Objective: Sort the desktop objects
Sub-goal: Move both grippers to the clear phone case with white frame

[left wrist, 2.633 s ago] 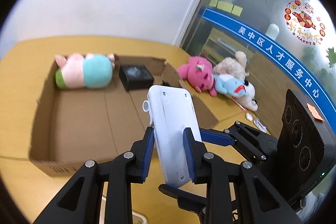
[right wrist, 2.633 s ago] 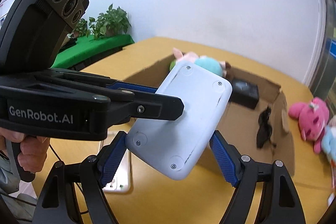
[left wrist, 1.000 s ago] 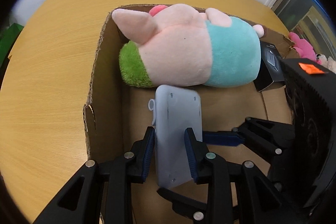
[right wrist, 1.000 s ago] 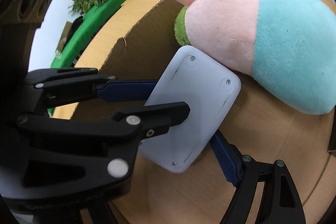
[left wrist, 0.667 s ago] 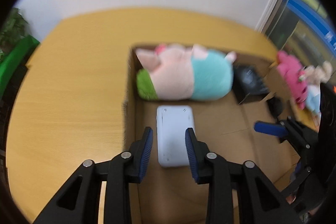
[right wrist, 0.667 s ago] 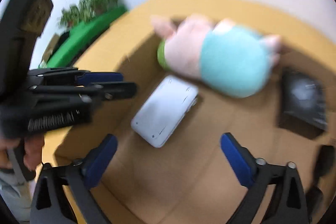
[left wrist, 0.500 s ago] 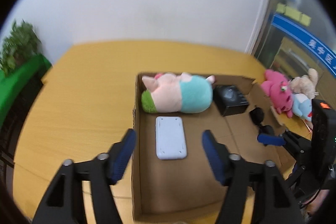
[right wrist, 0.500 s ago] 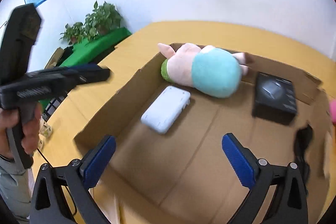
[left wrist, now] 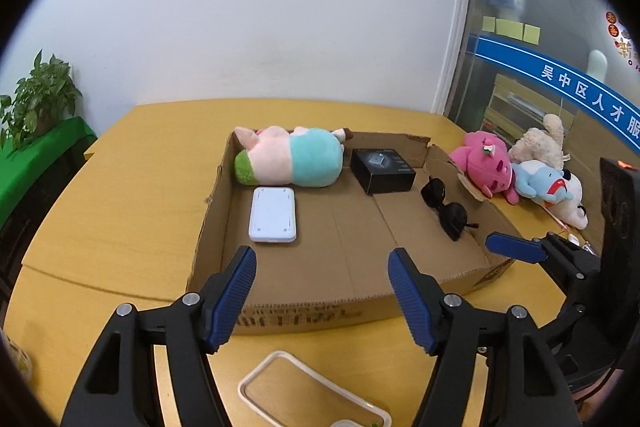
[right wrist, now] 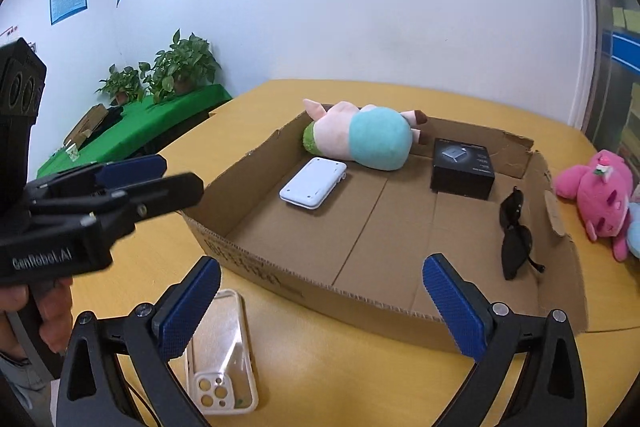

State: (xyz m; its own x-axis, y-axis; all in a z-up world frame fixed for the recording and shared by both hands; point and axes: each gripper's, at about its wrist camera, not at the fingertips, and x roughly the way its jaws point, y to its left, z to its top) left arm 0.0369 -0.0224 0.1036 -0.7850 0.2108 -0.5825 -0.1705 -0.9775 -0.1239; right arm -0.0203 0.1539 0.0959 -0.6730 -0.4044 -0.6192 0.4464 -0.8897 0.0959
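Note:
A shallow cardboard box lies on the yellow table. Inside it are a white flat device, a pink and teal plush pig, a black box and black sunglasses. My left gripper is open and empty, held back above the box's near wall. My right gripper is open and empty at the box's near right side. A clear phone case lies on the table in front of the box.
Outside the box on the right lie a pink plush, a beige plush and a blue and white plush. A green-covered bench with potted plants stands left of the table. A white wall is behind.
The left gripper set the white device down in the box beside the plush pig, opened, and pulled back and up. The right gripper also drew back from the box.

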